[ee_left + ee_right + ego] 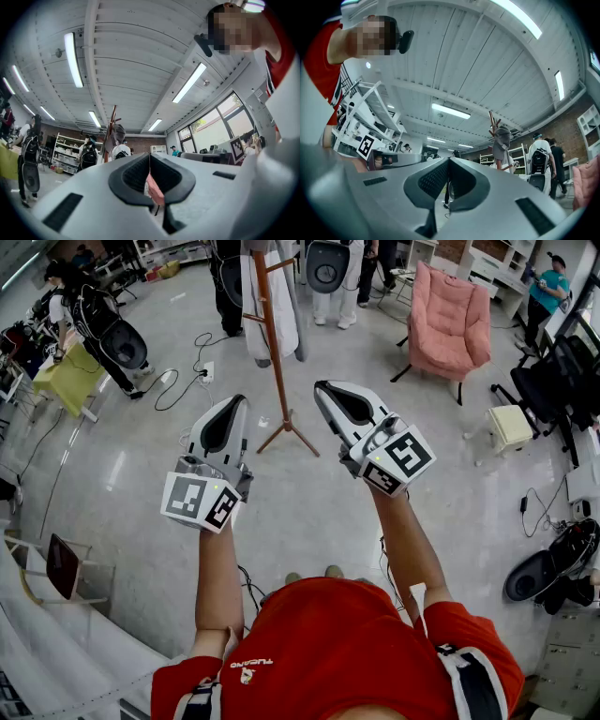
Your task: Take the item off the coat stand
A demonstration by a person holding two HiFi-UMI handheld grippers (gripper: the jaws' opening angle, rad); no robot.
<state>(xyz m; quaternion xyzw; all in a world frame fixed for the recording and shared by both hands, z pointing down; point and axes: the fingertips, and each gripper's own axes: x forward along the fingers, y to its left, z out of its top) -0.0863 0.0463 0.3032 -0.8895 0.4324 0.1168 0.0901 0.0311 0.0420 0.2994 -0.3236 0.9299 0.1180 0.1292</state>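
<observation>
Status: holding left gripper (pixel 232 407) and right gripper (pixel 326 390) with jaws pressed together on nothing. Eyeing grey cap (pixel 502 137) hanging near top of coat stand (pixel 274 343), well ahead. Expecting light, floppy fabric; judging stiffer brim best for pinching, lifting upward.

The coat stand (pixel 275 343) is showing smooth reddish-brown wood; garment (pixel 267 306) hanging as pale soft cloth; floor (pixel 309 512) gleaming grey, polished; armchair (pixel 450 320) wearing matt pink fabric; left gripper (pixel 237 402) and right gripper (pixel 322 387) showing matt pale plastic, ribbed black pads.
</observation>
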